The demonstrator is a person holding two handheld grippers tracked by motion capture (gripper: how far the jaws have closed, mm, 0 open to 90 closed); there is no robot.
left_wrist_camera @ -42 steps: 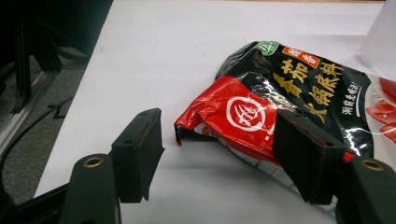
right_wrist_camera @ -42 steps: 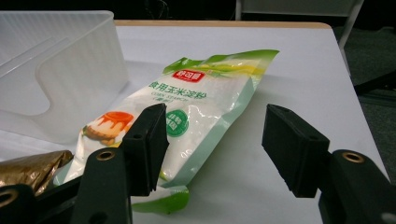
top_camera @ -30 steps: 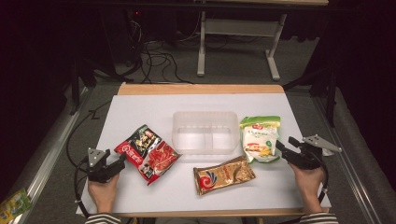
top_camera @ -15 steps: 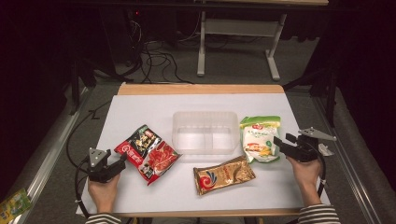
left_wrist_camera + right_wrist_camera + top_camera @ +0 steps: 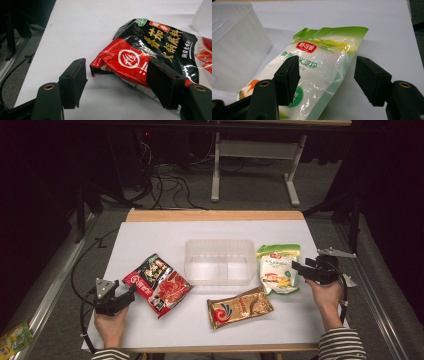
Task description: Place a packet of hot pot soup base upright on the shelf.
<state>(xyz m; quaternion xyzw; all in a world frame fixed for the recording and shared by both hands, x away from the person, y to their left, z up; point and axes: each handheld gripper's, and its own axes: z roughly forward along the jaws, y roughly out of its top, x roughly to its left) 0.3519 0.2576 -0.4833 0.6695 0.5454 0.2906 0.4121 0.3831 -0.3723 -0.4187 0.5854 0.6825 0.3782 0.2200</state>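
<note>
A red and black packet [image 5: 157, 284] [image 5: 147, 55] lies left of a clear plastic tub [image 5: 219, 261] [image 5: 234, 47]. My left gripper [image 5: 131, 294] [image 5: 120, 85] stands open at the packet's near-left corner, its jaws either side of that corner without touching. A green and white pouch [image 5: 276, 268] [image 5: 322, 72] lies right of the tub. My right gripper [image 5: 296, 268] [image 5: 329, 82] is open at the pouch's right edge, jaws spread over it. A gold and brown sachet [image 5: 239, 307] lies in front of the tub.
The white table top [image 5: 165, 240] ends in a wooden strip [image 5: 215, 215] at the far side. Cables [image 5: 80, 270] trail off the left edge. A small green packet [image 5: 15, 338] lies on the floor at the lower left. A table frame [image 5: 250, 165] stands beyond.
My right gripper has moved left until its jaws reach over the green pouch's right edge. My left gripper has stayed at the red packet's corner.
</note>
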